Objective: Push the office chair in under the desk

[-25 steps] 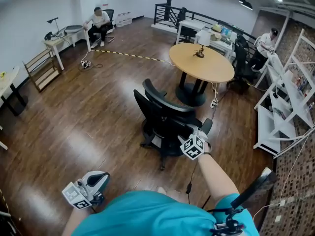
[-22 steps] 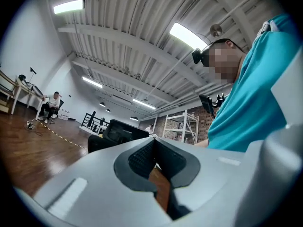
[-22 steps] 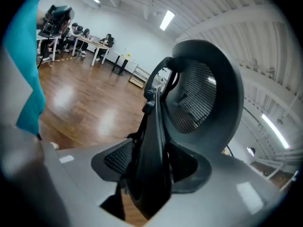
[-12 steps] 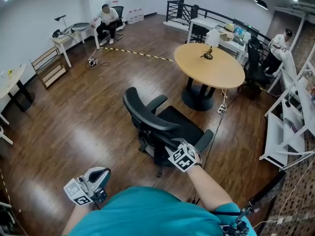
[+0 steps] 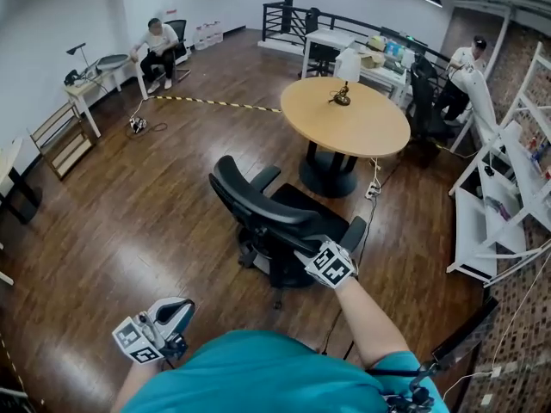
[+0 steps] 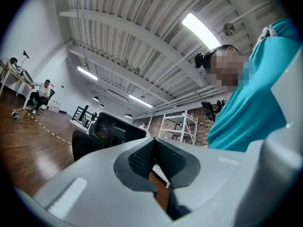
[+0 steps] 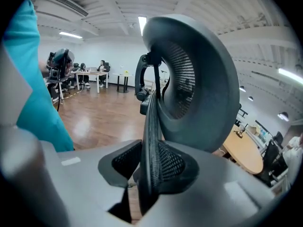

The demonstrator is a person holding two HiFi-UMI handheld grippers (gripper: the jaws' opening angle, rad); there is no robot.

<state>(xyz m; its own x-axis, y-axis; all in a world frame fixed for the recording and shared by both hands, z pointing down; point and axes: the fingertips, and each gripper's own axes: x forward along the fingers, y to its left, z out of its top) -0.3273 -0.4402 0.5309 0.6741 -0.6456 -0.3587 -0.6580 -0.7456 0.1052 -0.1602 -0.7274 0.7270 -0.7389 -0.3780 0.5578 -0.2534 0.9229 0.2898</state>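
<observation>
Dark wood floor [image 5: 129, 196]; white walls [image 5: 52, 24]; white shelving [image 5: 504, 200] right; ceiling strip lights [image 6: 203, 30].

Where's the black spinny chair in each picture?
Head view: the black mesh office chair sits mid-picture, below the round wooden table.
Left gripper view: its dark back peeks out left of centre.
Right gripper view: it fills the middle, very close.
Shared landmark: the table, low right in the right gripper view; I can't find it in the left gripper view.

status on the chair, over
Right gripper just closed on chair backrest. Left gripper shut, empty. Chair apart from round table. Power strip beside table base.
</observation>
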